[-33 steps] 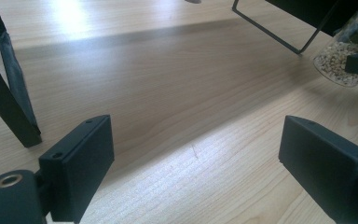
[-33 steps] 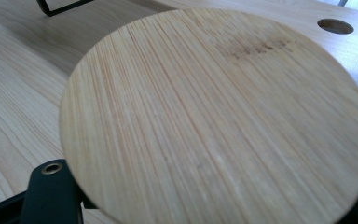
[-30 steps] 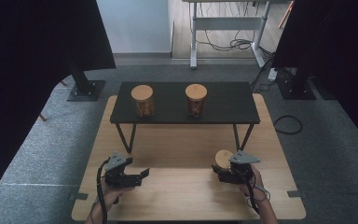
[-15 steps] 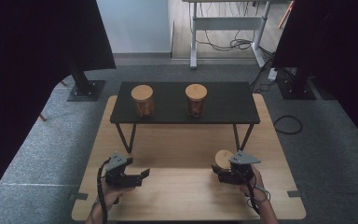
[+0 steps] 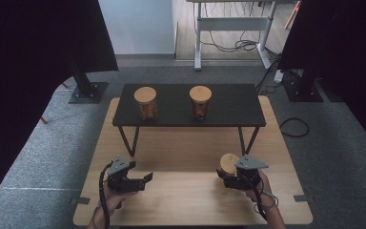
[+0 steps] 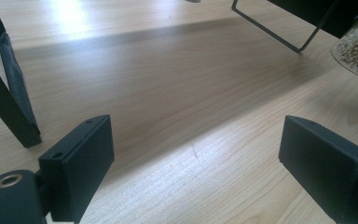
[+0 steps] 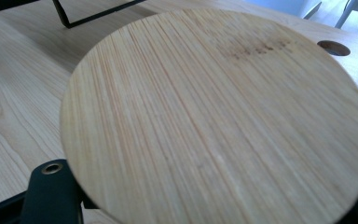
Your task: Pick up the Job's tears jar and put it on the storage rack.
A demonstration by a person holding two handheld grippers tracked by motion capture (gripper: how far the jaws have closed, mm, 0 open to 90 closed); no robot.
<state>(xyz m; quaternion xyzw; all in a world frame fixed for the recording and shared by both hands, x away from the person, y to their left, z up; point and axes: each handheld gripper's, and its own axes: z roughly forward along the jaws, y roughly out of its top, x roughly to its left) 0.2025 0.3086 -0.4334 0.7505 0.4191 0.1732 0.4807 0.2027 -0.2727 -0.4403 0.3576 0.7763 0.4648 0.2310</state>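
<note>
Gripping the jar point(image 5: 229, 164) by its body, the right tool point(image 5: 230, 177) holds it upright on the bench point(image 5: 186, 191), lid directly ahead; the left tool point(image 5: 143, 180) stands spread and empty, the jar well off to its right

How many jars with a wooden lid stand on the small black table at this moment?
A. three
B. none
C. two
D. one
C: in the high view two jars, one and another, stand on the black table; a third jar is down on the wooden tabletop in the right gripper.
</note>
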